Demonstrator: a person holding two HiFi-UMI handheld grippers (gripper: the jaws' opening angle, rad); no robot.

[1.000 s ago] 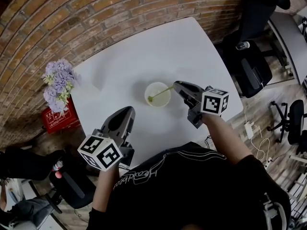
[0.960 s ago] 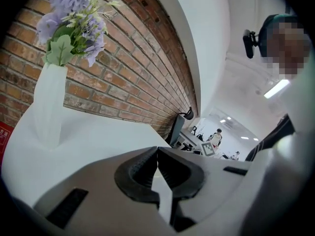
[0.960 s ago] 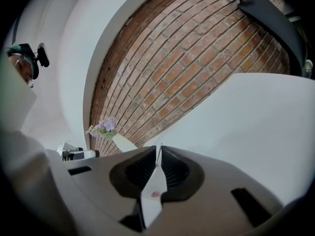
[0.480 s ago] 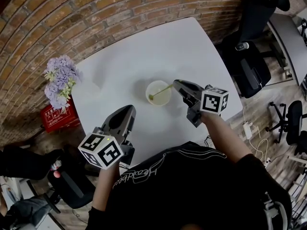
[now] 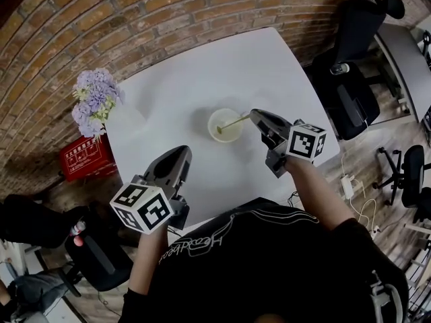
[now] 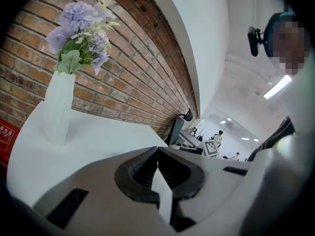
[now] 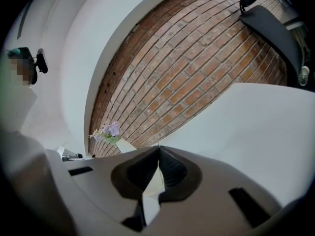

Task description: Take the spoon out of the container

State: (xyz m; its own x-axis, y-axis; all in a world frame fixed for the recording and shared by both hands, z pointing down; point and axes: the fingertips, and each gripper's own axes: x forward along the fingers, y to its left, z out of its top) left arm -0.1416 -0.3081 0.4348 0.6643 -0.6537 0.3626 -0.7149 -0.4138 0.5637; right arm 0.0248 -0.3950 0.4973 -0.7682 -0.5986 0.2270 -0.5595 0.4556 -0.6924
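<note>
right tongs point(image 5: 254, 114) clenched on spoon point(image 5: 234, 122) handle, spoon in container point(image 5: 226, 140); left tongs point(image 5: 182, 151) clenched, empty.

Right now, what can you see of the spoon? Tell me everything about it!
The spoon is thin and pale green, and it looks like plastic. It leans at a tilt in the round, pale container on the white table. Its scoop end sits down inside, and its skinny handle crosses the rim toward the right gripper, whose fingers look shut on the handle's tip. The scoop is too small to describe.
</note>
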